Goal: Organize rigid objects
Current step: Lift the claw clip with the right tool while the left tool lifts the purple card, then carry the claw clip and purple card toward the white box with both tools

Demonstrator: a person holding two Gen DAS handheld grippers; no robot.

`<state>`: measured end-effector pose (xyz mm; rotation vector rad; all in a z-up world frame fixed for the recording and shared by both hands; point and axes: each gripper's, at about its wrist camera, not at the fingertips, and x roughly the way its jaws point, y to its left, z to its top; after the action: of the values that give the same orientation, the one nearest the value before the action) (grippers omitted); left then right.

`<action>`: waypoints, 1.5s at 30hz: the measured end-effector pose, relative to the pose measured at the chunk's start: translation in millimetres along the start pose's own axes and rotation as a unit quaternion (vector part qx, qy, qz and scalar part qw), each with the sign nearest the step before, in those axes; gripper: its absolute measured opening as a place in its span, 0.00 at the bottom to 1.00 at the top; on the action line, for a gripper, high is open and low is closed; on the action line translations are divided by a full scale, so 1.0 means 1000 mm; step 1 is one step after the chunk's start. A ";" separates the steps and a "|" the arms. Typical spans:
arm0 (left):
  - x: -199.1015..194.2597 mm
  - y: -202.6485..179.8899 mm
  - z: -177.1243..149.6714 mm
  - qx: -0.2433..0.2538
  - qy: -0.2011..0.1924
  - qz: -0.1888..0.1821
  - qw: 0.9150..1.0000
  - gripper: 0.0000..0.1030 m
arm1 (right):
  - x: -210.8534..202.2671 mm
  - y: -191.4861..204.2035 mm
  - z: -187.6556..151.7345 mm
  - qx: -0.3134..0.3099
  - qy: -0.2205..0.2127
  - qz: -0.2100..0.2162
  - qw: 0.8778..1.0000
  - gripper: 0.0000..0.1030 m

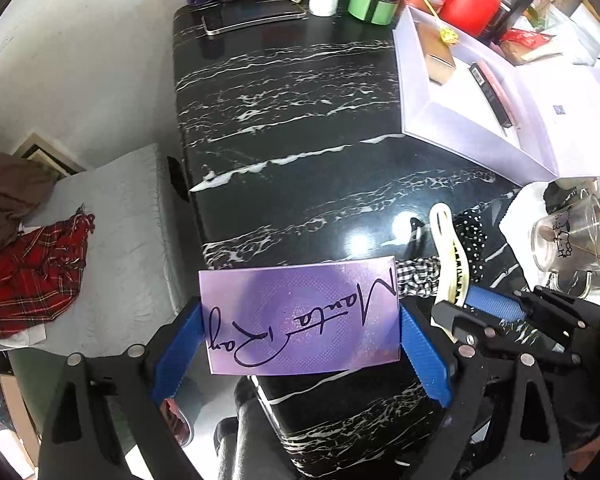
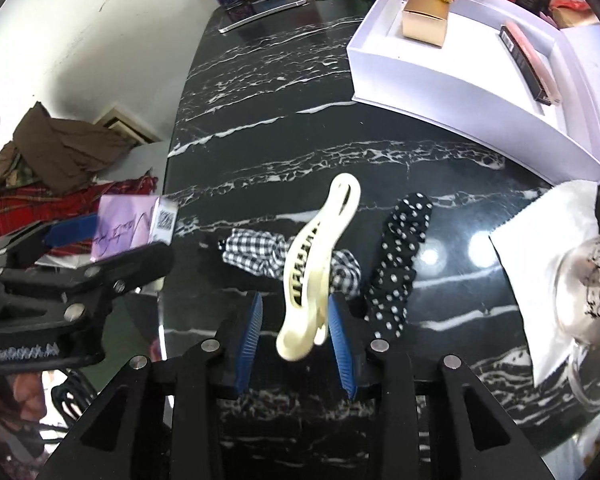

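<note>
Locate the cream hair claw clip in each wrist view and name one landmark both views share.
Left wrist: cream hair claw clip at lower right, beside the purple box.
Right wrist: clip at centre, between the right gripper jaws, over the checked scrunchie.
Shared landmark: white tray at upper right.

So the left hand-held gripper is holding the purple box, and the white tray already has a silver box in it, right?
Not quite. The small box in the white tray is gold, not silver, as the right wrist view shows. The left hand-held gripper does hold the purple box.
</note>
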<state>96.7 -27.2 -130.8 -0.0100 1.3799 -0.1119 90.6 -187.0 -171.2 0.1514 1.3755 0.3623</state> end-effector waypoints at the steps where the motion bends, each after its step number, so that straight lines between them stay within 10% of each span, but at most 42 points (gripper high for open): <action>1: 0.000 0.002 0.000 -0.001 -0.001 0.002 1.000 0.92 | 0.003 0.000 0.002 0.002 0.000 -0.001 1.000 0.33; 8: -0.002 0.009 -0.003 -0.011 -0.004 0.004 1.000 0.92 | 0.013 -0.003 0.013 0.010 -0.001 -0.019 1.000 0.21; 45: -0.019 -0.092 0.034 0.116 -0.022 -0.037 0.992 0.92 | -0.069 -0.052 -0.021 0.071 -0.039 -0.036 0.996 0.21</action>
<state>119.4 -118.9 -99.4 0.1306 1.3151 -0.3311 67.7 -261.4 -127.3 0.2315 1.3250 0.1963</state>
